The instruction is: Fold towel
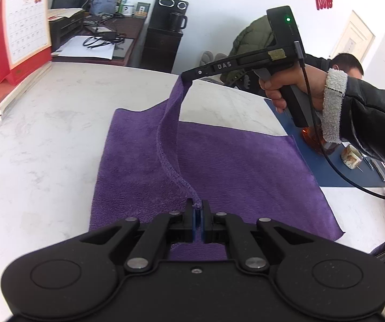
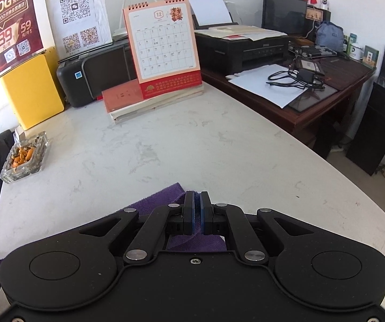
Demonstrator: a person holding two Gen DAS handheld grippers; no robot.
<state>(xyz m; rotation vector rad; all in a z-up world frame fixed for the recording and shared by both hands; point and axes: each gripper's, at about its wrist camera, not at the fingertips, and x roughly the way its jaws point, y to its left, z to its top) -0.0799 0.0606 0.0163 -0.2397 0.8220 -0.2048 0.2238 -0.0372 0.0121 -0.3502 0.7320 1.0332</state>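
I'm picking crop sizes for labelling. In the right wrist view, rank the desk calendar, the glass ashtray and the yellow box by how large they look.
1. desk calendar
2. yellow box, not far behind
3. glass ashtray, clearly smallest

The ashtray sits nearer the camera, so its true size is unsure.

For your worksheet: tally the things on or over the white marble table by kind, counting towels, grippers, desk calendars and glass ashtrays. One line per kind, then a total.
Towels: 1, the purple towel
Grippers: 2, the left gripper and the right gripper, both shut on the towel's edge
Desk calendars: 1, the desk calendar
Glass ashtrays: 1, the ashtray
Total: 5
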